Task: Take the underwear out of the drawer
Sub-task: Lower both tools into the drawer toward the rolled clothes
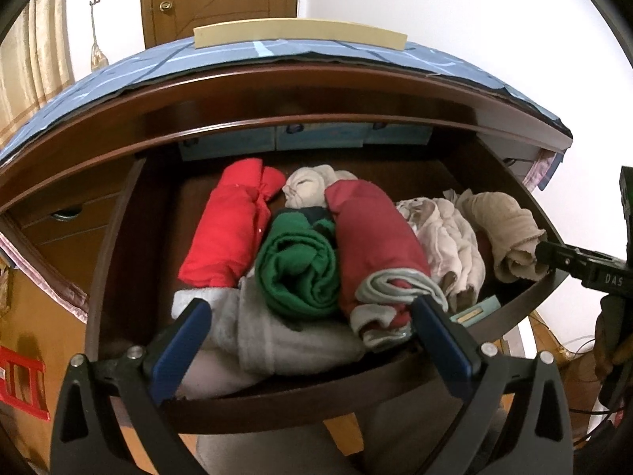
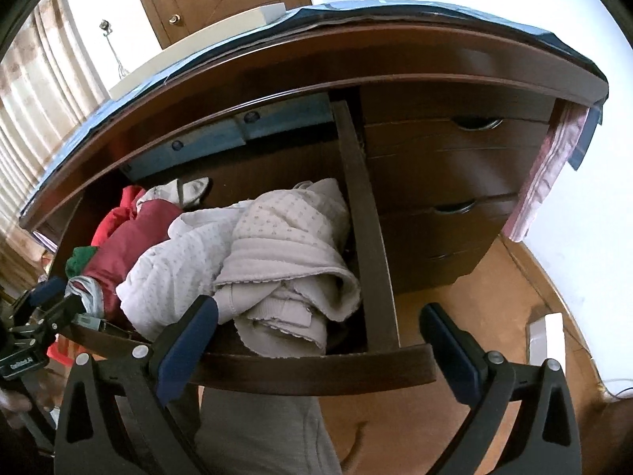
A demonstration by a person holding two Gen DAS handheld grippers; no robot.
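The left wrist view shows the whole open drawer [image 1: 118,237] from the front: a bright red roll [image 1: 225,229], a green roll [image 1: 296,265], a dark red roll [image 1: 372,237] with a grey waistband, grey cloth [image 1: 269,336] at the front edge, and pale underwear [image 1: 447,237] and a beige piece [image 1: 510,233] at the right end. The right wrist view shows only this right end closely, and also the closed drawers [image 2: 455,166] beside it and the wooden floor [image 2: 534,277]. The clothes fill the drawer almost to its walls; above them, under the tabletop [image 1: 277,75], there is free room. The left gripper [image 1: 312,316] is over the front edge, fingers wide, holding nothing. The right gripper [image 2: 316,324] straddles the drawer's right wall [image 2: 368,237], fingers wide and empty, its left one near the beige piece.
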